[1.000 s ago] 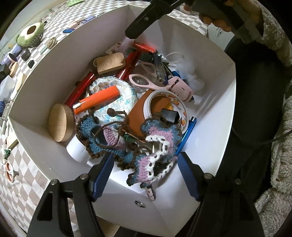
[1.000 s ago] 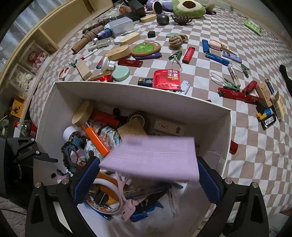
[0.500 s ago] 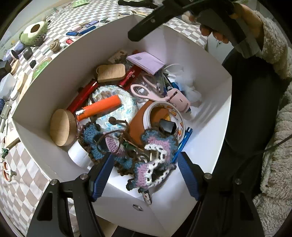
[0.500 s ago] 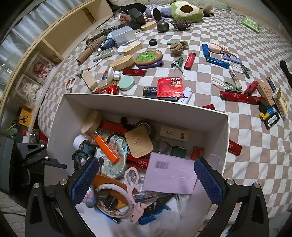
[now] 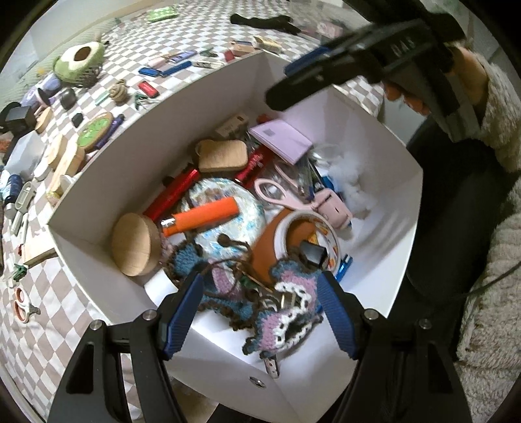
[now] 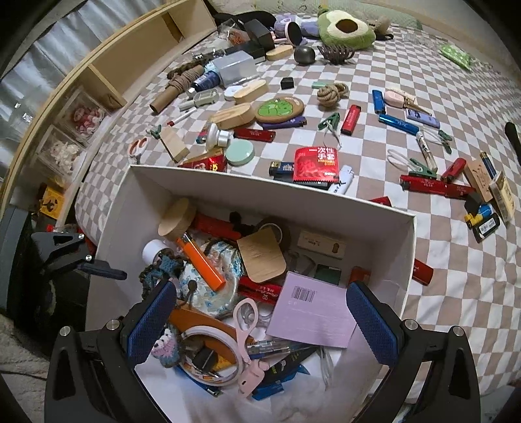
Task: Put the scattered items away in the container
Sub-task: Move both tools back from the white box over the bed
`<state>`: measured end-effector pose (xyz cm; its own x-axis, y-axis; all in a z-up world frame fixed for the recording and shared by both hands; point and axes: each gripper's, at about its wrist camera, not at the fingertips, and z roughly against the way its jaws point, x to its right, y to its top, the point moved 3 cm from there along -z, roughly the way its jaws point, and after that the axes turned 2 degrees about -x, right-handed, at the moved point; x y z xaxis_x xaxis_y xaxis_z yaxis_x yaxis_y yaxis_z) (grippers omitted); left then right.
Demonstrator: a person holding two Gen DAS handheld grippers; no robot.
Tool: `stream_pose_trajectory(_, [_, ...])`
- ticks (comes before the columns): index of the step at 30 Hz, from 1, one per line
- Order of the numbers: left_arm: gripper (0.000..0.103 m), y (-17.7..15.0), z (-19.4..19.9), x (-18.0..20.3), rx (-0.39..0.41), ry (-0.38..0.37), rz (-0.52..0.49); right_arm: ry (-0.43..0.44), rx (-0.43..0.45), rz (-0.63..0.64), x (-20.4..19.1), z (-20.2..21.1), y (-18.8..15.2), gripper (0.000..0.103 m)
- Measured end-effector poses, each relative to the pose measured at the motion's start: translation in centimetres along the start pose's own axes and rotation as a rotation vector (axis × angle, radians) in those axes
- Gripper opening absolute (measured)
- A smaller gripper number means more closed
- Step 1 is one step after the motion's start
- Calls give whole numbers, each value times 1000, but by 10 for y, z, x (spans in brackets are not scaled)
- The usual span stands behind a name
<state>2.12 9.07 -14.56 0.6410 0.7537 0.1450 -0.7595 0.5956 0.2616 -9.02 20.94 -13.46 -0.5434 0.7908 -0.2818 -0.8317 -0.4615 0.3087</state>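
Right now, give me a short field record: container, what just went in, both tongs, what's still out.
container: white box, crowded with items
latest item: lilac card lying flat on the pile, barcode up
right tongs: open, empty, above the box
left tongs: open, empty, over the crochet pieces
still out: red packet, lighters, clips and more on the checked cloth

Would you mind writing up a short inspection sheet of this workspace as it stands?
Surface: checkered cloth, mostly covered.
Job's things: white box well filled; purple card lies loose on top.
Clutter: lighters, clips, red packet and avocado plush outside the box.
Grippers: left gripper open above the crochet piece; right gripper open, empty.
Cables: thin dark cable beside a fleece sleeve.
Surroundings: wooden shelf along the edge.
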Motion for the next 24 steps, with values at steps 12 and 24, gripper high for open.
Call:
stream_pose_trajectory(12, [75,23,17,-28,95,89,111,42,51,37,-14,18,3,103])
stream_pose_trajectory(24, [101,42,47,-36,270,188,139,43,93,61,-18,30,6,103])
